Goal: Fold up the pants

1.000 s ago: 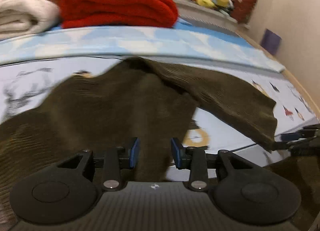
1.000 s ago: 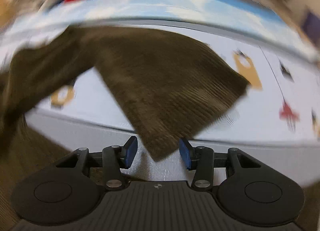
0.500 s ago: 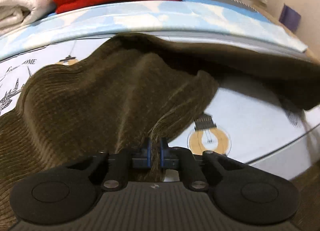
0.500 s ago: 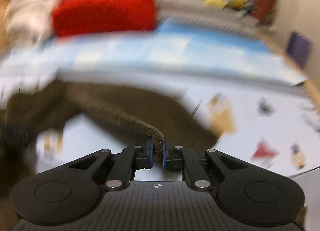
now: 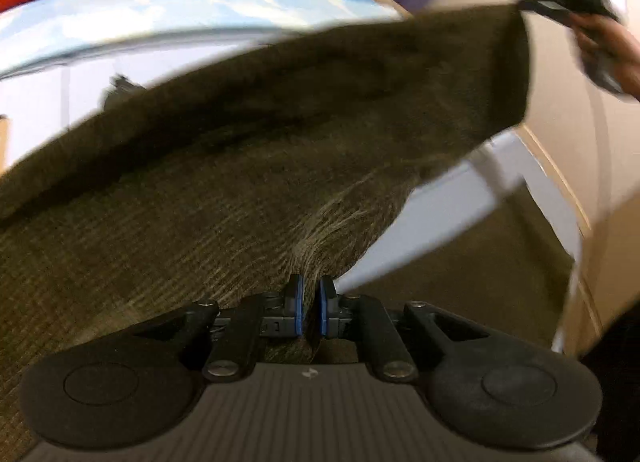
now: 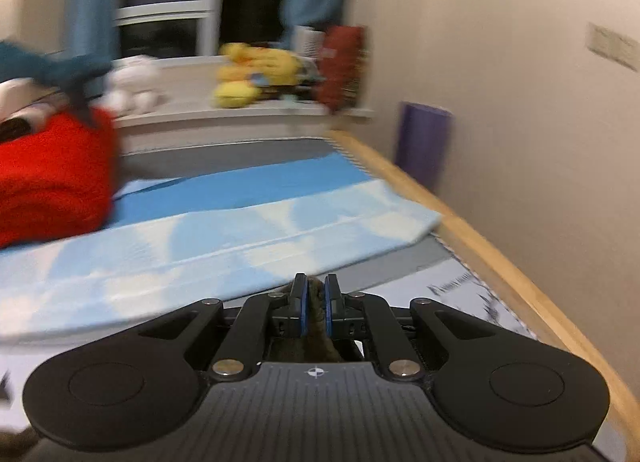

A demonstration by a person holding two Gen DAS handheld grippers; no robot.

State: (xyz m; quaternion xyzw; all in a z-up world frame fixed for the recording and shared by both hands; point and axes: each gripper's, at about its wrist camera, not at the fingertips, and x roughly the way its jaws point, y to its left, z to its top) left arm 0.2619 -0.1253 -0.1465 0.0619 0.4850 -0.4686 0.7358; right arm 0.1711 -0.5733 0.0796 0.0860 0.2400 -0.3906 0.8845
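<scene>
Your left tool (image 5: 310,302) pinches the olive corduroy pants (image 5: 240,165); your right tool (image 6: 316,304) clamps their raised leg hem above the bed (image 6: 240,246).

Black tongs (image 5: 310,304), blue pads (image 5: 298,304), silver screws, ribbed grey housing

Ahead of the black left hand-held gripper (image 5: 310,310) with blue pads: olive-brown ribbed pants (image 5: 248,165). Beyond, a red blanket (image 6: 52,177) and sky-blue, white-patterned sheet (image 6: 224,242).
</scene>
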